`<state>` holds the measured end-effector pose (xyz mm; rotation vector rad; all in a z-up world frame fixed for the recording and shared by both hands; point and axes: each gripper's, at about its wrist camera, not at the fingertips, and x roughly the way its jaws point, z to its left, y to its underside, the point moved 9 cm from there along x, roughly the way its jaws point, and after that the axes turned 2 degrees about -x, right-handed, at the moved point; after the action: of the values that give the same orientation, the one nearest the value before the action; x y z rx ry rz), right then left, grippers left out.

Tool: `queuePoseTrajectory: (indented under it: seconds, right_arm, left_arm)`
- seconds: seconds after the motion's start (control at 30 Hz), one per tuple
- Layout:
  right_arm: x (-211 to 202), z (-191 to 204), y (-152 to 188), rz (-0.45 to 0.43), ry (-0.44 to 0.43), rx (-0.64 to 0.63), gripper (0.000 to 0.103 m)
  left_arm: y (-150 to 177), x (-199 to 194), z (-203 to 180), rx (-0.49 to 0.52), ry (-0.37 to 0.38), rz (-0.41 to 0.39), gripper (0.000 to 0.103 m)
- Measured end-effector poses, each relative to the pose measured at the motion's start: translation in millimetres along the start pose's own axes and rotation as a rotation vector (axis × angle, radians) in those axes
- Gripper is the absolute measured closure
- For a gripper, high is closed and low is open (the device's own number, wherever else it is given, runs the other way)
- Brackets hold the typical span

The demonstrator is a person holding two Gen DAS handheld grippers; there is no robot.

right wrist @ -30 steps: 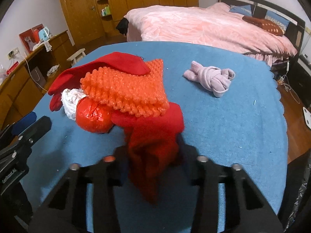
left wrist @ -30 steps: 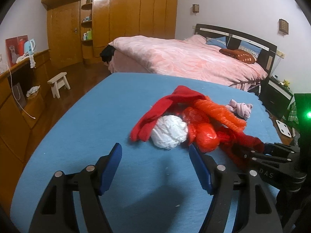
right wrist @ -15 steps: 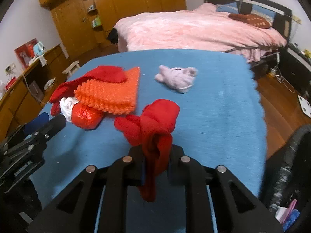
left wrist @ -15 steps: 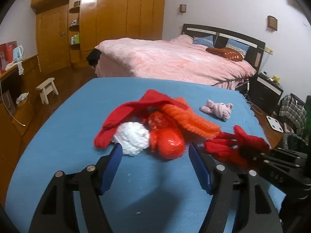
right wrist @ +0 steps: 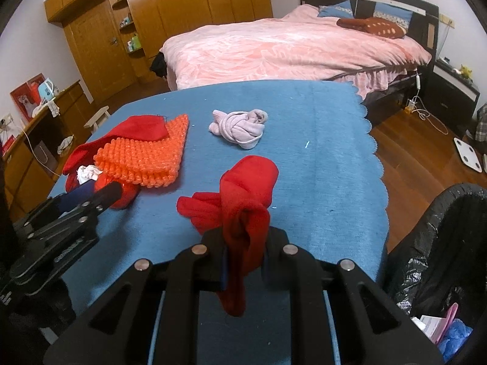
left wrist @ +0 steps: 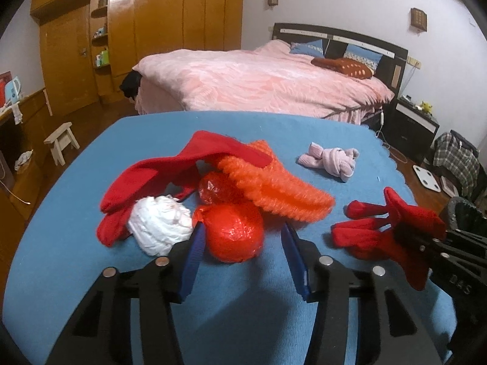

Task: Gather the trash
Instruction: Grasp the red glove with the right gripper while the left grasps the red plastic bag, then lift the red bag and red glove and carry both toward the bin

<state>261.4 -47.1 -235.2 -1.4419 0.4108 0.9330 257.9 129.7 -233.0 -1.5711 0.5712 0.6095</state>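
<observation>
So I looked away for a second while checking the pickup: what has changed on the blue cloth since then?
The right gripper has pulled the red glove it clamps away from the pile. The left gripper has come up to the red plastic ball, which now sits between its closing jaws, not visibly pressed yet. The orange bubble wrap, white wad and knotted pink sock lie as before.

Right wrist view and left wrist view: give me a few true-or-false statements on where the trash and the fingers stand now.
1. The right gripper is shut on the red glove. True.
2. The left gripper has the white paper ball between its fingers. False: the red plastic ball sits there, the fingers closing, not yet pressing.
3. The knotted pale purple cloth lies apart from the red pile. True.
4. The black-lined bin is empty. False: scraps show inside.
</observation>
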Motion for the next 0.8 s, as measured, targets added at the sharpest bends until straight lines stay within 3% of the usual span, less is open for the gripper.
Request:
queuePoseTrajectory:
  seconds: [0.13, 0.2, 0.27, 0.43, 0.8]
  right_arm:
    - [0, 0, 0, 0.001, -0.003, -0.001, 0.088]
    - [-1, 0, 1, 0.001, -0.005, 0.003, 0.088]
    - [-2, 1, 1, 0.001, -0.006, 0.002, 0.088]
    - [-7, 1, -1, -0.013, -0.01, 0.002, 0.088]
    - [-39, 4, -8, -0.055, -0.038, -0.009, 0.088]
  left_arm:
    - [5, 9, 2, -0.001, -0.002, 0.042, 0.053]
    - [7, 11, 3, -0.008, 0.0, 0.05, 0.063]
    - [7, 9, 4, -0.013, 0.002, 0.044, 0.066]
    - [4, -10, 2, -0.006, 0.005, -0.01, 0.067]
    - [13, -54, 1, -0.026, 0.018, -0.039, 0.067]
